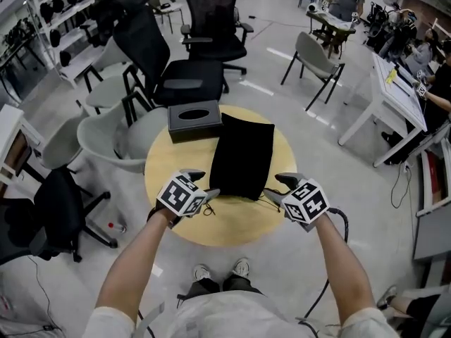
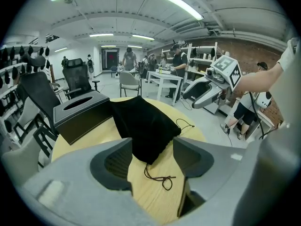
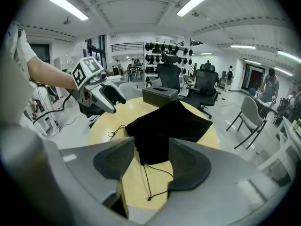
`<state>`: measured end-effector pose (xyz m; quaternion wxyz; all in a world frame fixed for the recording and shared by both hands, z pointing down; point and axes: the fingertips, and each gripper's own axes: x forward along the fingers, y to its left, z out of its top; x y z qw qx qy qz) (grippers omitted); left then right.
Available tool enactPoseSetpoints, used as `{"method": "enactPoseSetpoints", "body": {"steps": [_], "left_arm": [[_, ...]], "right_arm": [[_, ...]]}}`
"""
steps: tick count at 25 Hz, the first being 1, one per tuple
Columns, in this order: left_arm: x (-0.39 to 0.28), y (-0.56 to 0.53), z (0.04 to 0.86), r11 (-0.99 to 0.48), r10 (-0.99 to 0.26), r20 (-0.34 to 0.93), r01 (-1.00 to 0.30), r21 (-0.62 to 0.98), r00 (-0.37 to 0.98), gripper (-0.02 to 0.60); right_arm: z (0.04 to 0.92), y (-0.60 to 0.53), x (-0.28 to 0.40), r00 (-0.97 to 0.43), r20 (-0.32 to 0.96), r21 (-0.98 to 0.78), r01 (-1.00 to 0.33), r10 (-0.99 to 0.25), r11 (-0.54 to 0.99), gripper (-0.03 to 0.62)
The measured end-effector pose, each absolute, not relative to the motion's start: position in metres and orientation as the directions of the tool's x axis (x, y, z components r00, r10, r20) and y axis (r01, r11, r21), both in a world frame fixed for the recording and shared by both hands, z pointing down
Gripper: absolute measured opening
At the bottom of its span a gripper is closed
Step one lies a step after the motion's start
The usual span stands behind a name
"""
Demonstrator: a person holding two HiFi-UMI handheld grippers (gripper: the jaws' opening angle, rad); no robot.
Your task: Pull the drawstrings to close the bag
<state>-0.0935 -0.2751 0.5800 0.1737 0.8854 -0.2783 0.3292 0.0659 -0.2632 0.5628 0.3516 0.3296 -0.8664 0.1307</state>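
Black bag (image 1: 242, 157) flat mid-counter (image 1: 225, 229), drawstrings (image 1: 208, 208) slack.
I see my left gripper (image 1: 202, 185) at 7 o'clock and right gripper (image 1: 278, 189) at 5 o'clock of the bag, both with jaws apart and holding nothing; a tissue box (image 1: 194, 120) sits at 11 o'clock.

Open-plan lab/office: black office chairs (image 1: 184, 76), white desks (image 1: 394, 101), wall racks (image 1: 60, 20) of black gear, ceiling strip lights (image 3: 195, 1), brick wall (image 2: 256, 55), bare grey floor (image 1: 384, 238), people (image 2: 179, 62) standing at benches in back.
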Motion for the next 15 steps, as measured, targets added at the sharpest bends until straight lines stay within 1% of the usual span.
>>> {"method": "enactPoseSetpoints", "body": {"steps": [1, 6, 15], "left_arm": [[-0.094, -0.274, 0.585, -0.788, -0.37, 0.691, -0.604, 0.121, 0.621, 0.275], [-0.094, -0.269, 0.61, -0.802, -0.329, 0.734, -0.586, 0.116, 0.595, 0.275], [-0.099, -0.268, 0.643, -0.81, -0.277, 0.791, -0.576, 0.115, 0.546, 0.275]], "right_arm": [[0.569, -0.262, 0.066, -0.534, 0.706, 0.005, -0.654, -0.466, 0.757, 0.23], [0.597, -0.255, 0.065, -0.523, 0.758, 0.008, -0.59, -0.39, 0.807, 0.23], [0.631, -0.257, 0.068, -0.501, 0.812, -0.015, -0.53, -0.299, 0.848, 0.23]]}}
